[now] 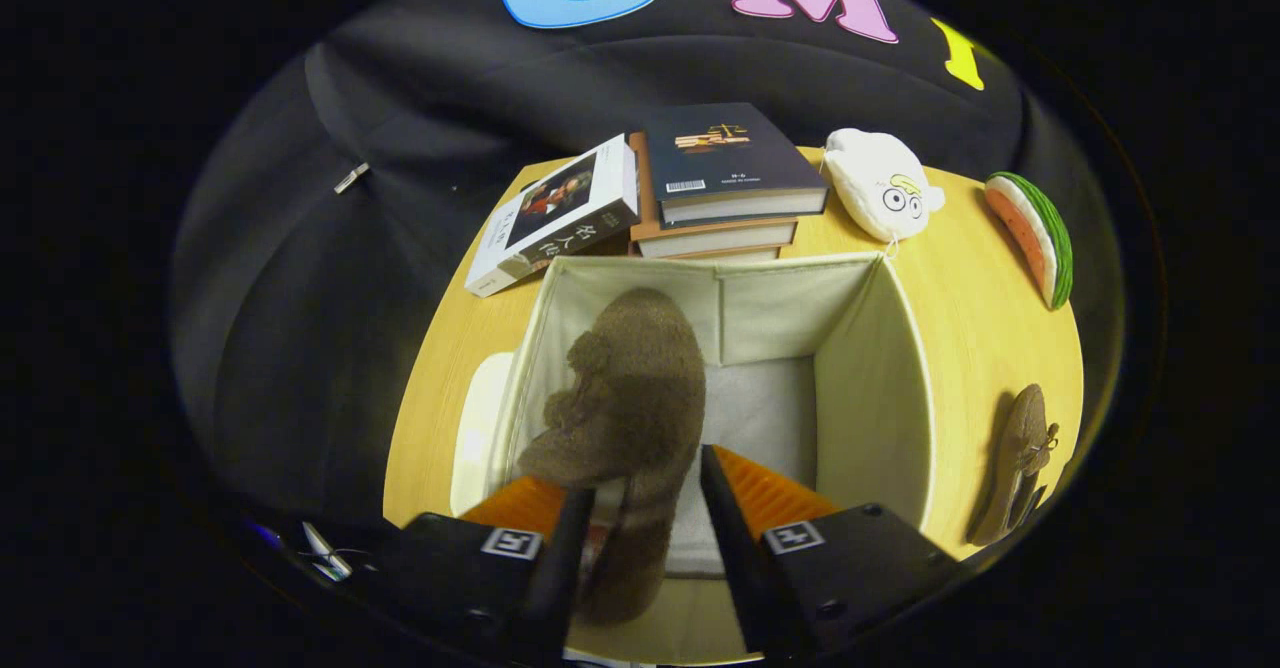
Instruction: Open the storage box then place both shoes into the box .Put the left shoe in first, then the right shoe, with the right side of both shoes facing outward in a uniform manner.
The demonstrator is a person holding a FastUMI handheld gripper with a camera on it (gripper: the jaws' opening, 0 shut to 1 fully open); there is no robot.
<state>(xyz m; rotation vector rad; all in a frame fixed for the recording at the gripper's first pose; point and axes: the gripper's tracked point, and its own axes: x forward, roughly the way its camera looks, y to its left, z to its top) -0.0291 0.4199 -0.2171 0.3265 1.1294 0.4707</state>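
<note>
The cream fabric storage box (870, 388) stands open on the wooden table, its grey floor showing. A brown fuzzy shoe (630, 388) hangs in the box's left half, toe pointing away from me, close to the left wall. My gripper (645, 523) is shut on the shoe's heel end, one finger on each side. The second brown shoe (1022, 463) lies on the table outside the box, to the right of its right wall, apart from it.
A pale flat lid (482, 428) lies against the box's left side. Beyond the box are stacked books (720, 188), a tilted book (555, 213), a white plush toy (880, 183) and a watermelon slice toy (1035, 233). The table (990, 328) ends just past the second shoe.
</note>
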